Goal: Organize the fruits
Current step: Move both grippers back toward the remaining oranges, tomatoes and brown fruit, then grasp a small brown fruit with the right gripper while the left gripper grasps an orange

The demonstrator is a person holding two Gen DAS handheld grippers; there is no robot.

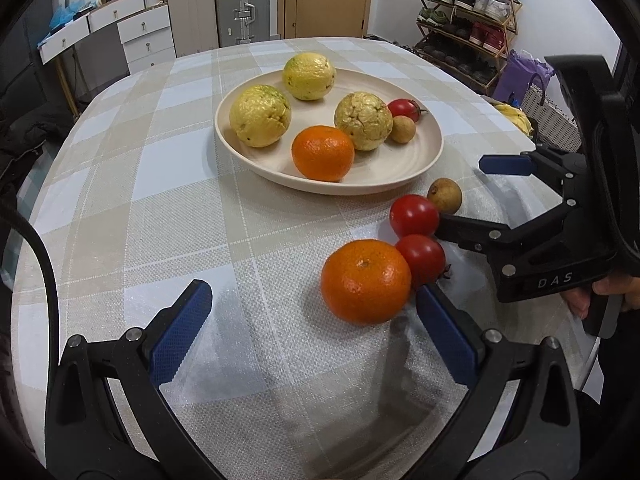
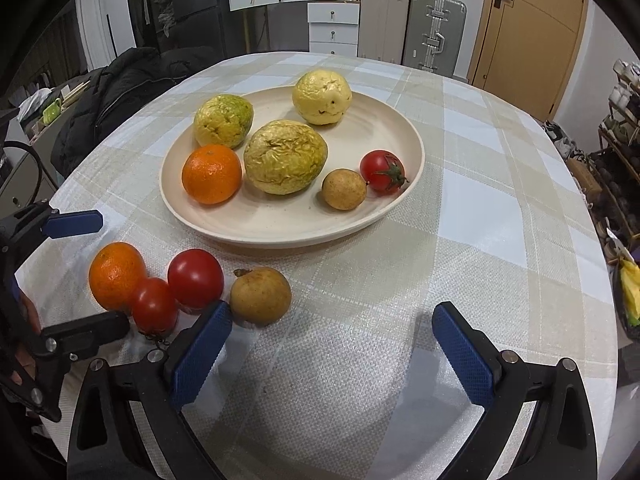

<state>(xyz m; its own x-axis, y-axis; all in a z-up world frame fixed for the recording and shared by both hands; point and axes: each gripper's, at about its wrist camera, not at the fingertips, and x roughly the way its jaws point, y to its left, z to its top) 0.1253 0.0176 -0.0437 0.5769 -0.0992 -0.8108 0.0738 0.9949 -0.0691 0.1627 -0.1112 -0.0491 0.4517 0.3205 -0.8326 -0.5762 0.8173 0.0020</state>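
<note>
A cream plate (image 1: 400, 184) (image 2: 280, 240) holds three wrinkled yellow fruits, an orange, a small brown fruit and a tomato. In front of it on the checked cloth lie a loose orange (image 1: 366, 282) (image 2: 116, 276), two tomatoes (image 1: 414, 216) (image 1: 422, 258) and a brown round fruit (image 1: 445, 196) (image 2: 260, 295). My left gripper (image 1: 316, 308) (image 2: 113, 272) is open, with the loose orange between its fingers, close to the right one. My right gripper (image 2: 332, 328) (image 1: 476, 196) is open and empty, its left finger beside the brown fruit and the nearer tomato (image 2: 195, 278).
The round table's edge runs close on the right, where a basket with bananas (image 1: 516, 118) stands beyond it. A black jacket (image 2: 120, 92) lies off the table's left side. Suitcases, drawers and a shoe rack stand farther back.
</note>
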